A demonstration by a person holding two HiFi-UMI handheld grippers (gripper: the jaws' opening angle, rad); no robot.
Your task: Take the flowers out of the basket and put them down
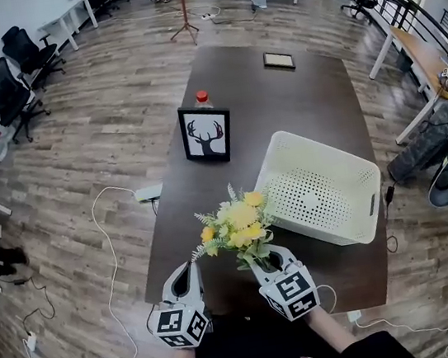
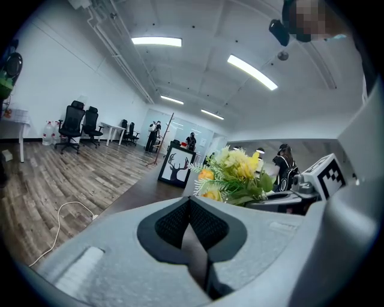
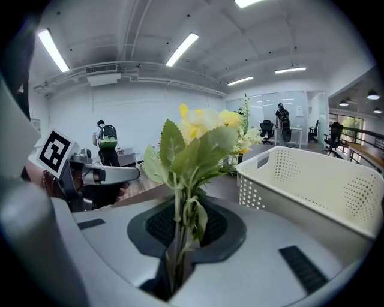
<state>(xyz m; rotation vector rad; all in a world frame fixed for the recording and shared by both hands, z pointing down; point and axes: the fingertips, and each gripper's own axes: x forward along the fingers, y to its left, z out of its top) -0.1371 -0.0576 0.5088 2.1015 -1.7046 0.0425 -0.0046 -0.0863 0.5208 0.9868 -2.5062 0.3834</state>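
The right gripper (image 1: 264,260) is pinching the green stems of the yellow flowers (image 1: 237,224), its jaws nearly together on them, and is holding the bunch upright over the near end of the dark table (image 1: 279,99), just beside the white basket (image 1: 286,136) and outside it. Whether the stems are touching the tabletop is hard to tell. The left gripper (image 1: 189,273) is hovering close by, jaws pressed together and empty.

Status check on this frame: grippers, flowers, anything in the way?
Right gripper shut on flowers by the stems; left gripper shut, empty. Flowers out of basket, over table near end. Picture frame farther back, apart.
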